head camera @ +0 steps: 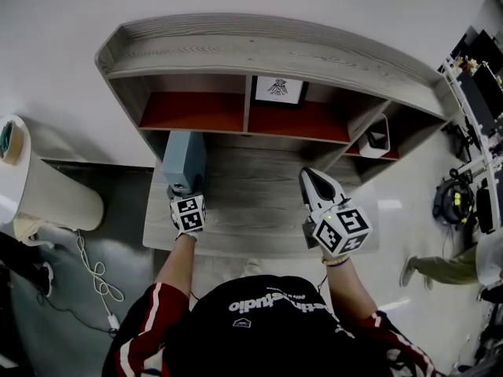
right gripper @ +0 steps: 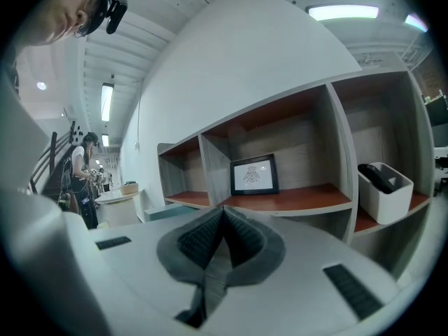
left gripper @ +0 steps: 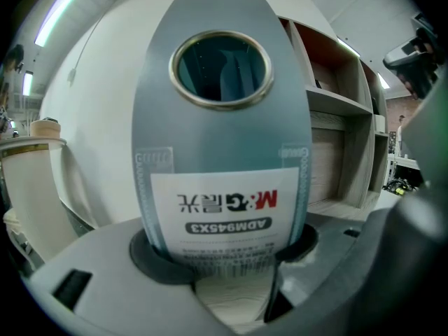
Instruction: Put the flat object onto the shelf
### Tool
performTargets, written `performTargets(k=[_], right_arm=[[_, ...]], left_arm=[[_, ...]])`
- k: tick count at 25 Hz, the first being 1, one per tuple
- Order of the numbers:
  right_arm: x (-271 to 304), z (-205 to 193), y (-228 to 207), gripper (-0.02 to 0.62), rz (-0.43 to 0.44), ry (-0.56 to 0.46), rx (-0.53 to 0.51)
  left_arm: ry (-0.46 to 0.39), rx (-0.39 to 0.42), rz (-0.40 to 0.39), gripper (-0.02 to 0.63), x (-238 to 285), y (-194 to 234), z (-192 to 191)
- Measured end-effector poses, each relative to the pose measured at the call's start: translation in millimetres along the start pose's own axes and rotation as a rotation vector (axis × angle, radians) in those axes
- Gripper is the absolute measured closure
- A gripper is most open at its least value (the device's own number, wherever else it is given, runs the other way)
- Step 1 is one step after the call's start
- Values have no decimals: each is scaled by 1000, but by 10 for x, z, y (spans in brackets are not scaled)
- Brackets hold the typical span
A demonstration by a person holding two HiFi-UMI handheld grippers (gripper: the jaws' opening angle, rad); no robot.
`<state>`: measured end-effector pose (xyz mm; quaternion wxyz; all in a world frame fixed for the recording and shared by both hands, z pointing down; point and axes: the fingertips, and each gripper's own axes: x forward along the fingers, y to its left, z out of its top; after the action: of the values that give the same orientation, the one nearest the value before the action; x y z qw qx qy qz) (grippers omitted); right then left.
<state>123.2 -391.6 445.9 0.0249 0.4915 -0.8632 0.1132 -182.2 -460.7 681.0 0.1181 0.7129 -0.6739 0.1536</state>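
A flat blue-grey file box (head camera: 184, 162) stands at the left end of the desk surface, below the left red shelf compartment (head camera: 192, 111). My left gripper (head camera: 182, 188) is shut on its near edge. In the left gripper view the box's spine (left gripper: 220, 131) fills the middle, with a round finger hole (left gripper: 220, 70) and an upside-down white label (left gripper: 227, 212), and the jaws pinch its lower end. My right gripper (head camera: 317, 185) hovers over the right part of the desk, its jaws (right gripper: 222, 240) closed together with nothing between them.
The wooden shelf unit (head camera: 267, 53) has red-floored compartments; a framed picture (head camera: 278, 90) stands in the middle one, also seen as the frame (right gripper: 255, 175). A white bin (head camera: 376, 138) sits in the right compartment. A round white table (head camera: 20, 163) stands left. A person's leg (head camera: 432, 269) shows at right.
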Motion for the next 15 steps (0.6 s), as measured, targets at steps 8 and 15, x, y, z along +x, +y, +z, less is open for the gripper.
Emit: performTargets(k=[8, 15], right_arm=[[77, -23, -69, 594, -6, 13, 2], [153, -45, -25, 594, 3, 28, 2]], left_arm=[[14, 14, 1, 319, 113, -16, -94], [30, 19, -10, 318, 127, -43, -102]])
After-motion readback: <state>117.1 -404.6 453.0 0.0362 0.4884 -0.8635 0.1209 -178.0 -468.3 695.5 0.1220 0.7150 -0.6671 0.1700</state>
